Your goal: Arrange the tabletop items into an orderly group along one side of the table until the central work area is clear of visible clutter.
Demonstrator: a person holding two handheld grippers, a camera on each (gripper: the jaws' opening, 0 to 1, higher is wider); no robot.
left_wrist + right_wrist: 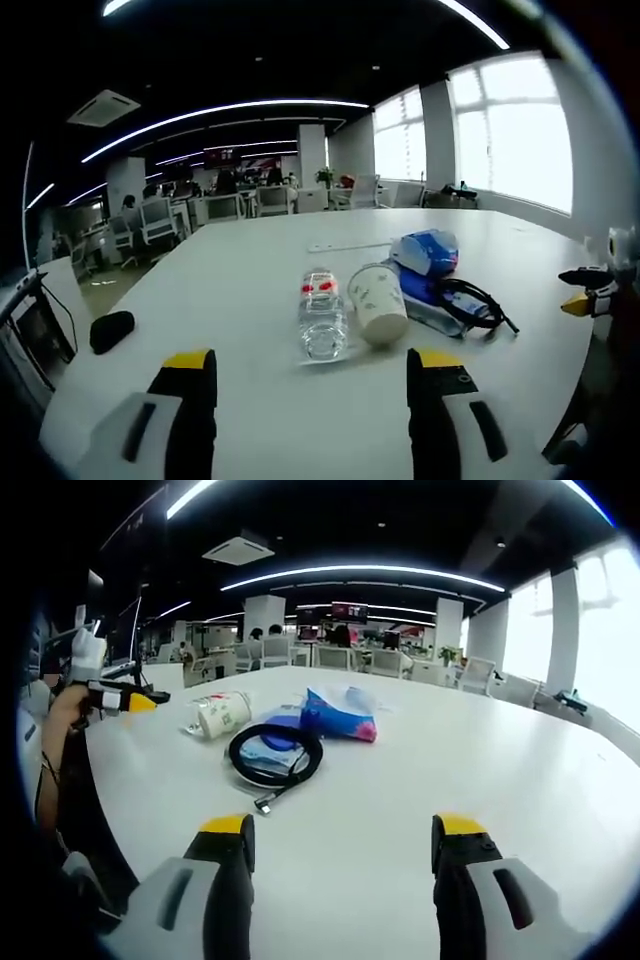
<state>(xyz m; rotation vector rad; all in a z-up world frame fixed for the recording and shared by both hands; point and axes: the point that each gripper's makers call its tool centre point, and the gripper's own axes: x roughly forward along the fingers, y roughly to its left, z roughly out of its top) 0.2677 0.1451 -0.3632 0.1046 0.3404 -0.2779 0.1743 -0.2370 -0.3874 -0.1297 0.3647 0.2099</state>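
Observation:
On the white table [240, 290] a clear plastic bottle [321, 315] lies on its side. Beside it lies a paper cup [378, 303], tipped over with its mouth toward me. Right of the cup are a blue tissue pack [425, 250] and a flat blue packet [425, 300] with a black coiled cable [472, 300] on it. My left gripper [312, 368] is open and empty, short of the bottle. In the right gripper view the cable [275, 752], tissue pack [338, 715] and cup [220, 713] lie ahead of my right gripper [345, 838], which is open and empty.
A black mouse-like object [110, 330] sits near the table's left edge, and a white strip [345, 245] lies further back. The right gripper [590, 295] enters from the right. The left gripper [115, 697], in a hand, shows at the left. Office chairs and desks stand behind.

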